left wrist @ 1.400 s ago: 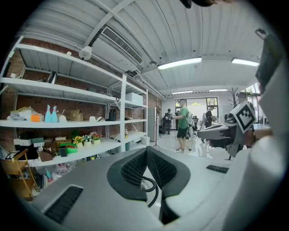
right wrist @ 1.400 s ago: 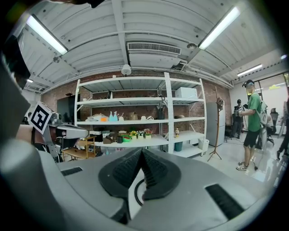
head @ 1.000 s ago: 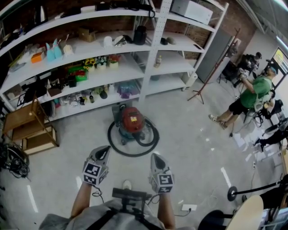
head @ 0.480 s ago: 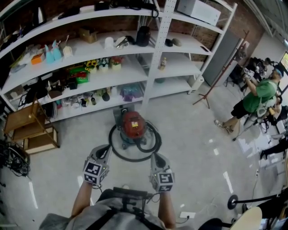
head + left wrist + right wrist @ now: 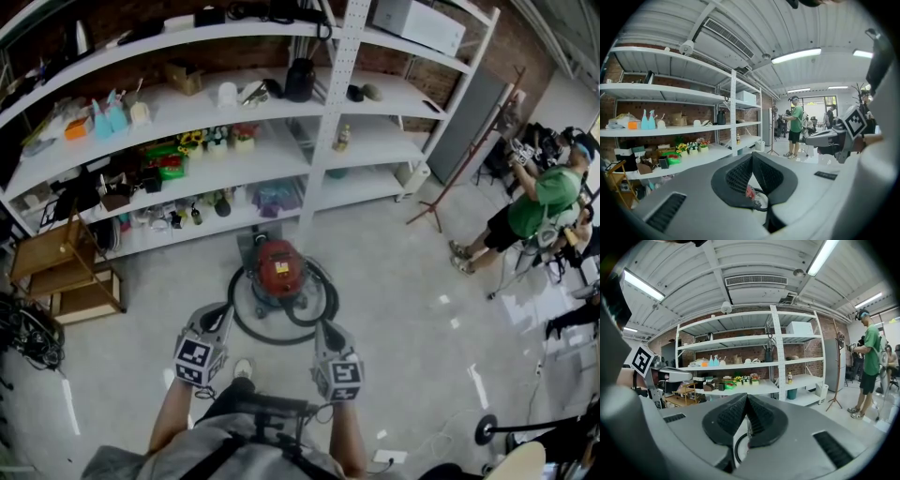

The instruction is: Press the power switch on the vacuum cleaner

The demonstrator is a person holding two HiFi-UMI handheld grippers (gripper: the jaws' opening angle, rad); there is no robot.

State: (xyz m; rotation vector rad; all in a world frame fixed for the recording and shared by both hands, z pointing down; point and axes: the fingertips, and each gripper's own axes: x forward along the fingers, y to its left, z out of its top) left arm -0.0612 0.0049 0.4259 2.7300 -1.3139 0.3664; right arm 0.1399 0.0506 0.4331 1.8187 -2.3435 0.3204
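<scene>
A red vacuum cleaner [image 5: 277, 266] stands on the grey floor in front of the shelves, with its black hose [image 5: 246, 327] looped round it. In the head view both grippers hang side by side just short of it. My left gripper [image 5: 217, 313] is shut and empty, near the hose loop's front left. My right gripper [image 5: 325, 327] is also shut and empty, at the loop's front right. In the left gripper view a sliver of the red vacuum cleaner [image 5: 750, 192] shows under the closed pads. The right gripper view shows a bit of hose [image 5: 737, 448] below its pads. No switch is discernible.
White shelving [image 5: 328, 112] full of small items runs behind the vacuum. A wooden crate stand [image 5: 66, 267] and cables [image 5: 28, 337] sit at the left. A person in a green shirt [image 5: 539, 202] and a coat stand [image 5: 469, 155] are at the right.
The vacuum cleaner has come nearer to both grippers as I stepped forward; a shoe now shows below the left gripper. Both grippers stay shut.
</scene>
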